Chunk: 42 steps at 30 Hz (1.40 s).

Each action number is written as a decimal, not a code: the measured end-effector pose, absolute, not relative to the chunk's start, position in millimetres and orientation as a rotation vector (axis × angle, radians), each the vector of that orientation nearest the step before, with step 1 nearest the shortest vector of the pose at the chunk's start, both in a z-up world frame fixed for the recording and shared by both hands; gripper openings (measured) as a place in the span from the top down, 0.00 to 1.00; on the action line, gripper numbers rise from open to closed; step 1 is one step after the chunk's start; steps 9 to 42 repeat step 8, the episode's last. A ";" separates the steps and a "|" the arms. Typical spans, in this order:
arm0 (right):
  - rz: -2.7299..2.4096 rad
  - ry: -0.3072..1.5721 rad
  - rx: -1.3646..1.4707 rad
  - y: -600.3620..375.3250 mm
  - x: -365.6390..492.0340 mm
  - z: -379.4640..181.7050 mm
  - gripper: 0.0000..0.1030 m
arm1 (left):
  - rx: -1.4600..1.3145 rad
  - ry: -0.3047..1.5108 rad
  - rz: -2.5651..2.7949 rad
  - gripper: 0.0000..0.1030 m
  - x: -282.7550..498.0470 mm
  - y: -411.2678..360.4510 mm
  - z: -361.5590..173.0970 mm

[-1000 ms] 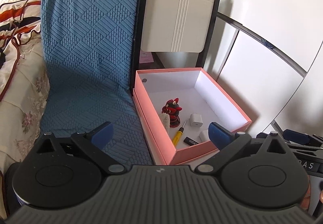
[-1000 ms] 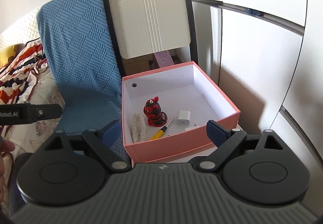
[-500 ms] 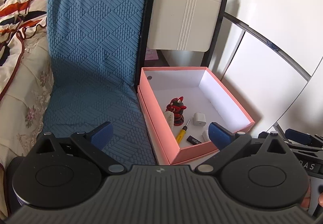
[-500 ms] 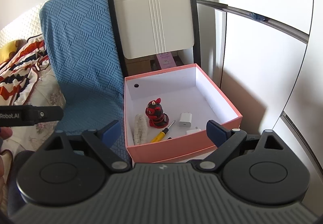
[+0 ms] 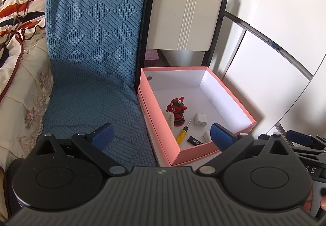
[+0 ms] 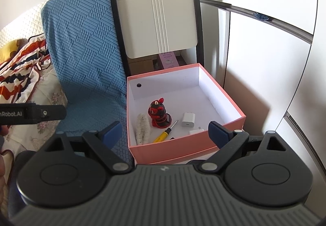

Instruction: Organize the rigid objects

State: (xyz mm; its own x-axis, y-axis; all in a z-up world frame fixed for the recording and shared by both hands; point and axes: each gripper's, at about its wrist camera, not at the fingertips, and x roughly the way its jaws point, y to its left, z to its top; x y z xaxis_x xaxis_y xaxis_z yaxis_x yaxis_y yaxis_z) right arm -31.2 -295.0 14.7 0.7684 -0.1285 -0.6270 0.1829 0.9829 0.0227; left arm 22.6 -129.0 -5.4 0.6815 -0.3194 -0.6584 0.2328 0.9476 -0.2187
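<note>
Both grippers stand idle short of the work. The left gripper [image 5: 161,134] has its jaws spread wide with nothing between them; the right gripper [image 6: 166,133] likewise stands wide and empty. The pink box [image 6: 183,144] sits at centre frame in both views, open-topped, with the blue textured cover [image 5: 91,52] to its left and a beige chair back [image 6: 156,18] above it. The objects lie clustered in the box's lower left portion: a red and black figurine [image 6: 159,112] upright, a white fuzzy piece [image 6: 142,128] just beside it on the left, a yellow-handled screwdriver [image 6: 164,134] lying flat, a white charger block [image 6: 188,119], a second small white piece [image 6: 196,131] against the near wall, and a black stick [image 5: 194,140] seen in the left view. Assessment: all appear light. The figurine looks rigid and top-heavy, best pinched across its body. The screwdriver is slim and may roll; take it across the handle. The charger's smooth faces may slip; grip its flat sides.
</note>
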 end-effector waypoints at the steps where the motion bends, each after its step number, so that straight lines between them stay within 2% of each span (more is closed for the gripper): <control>1: -0.170 0.675 0.085 -295.2 -31.2 14.5 0.10 | -0.121 0.759 -0.314 0.01 22.3 -128.7 -5.5; 42: -0.169 0.683 0.096 -297.5 -31.1 12.7 0.10 | -0.110 0.751 -0.335 0.01 20.8 -132.0 -4.6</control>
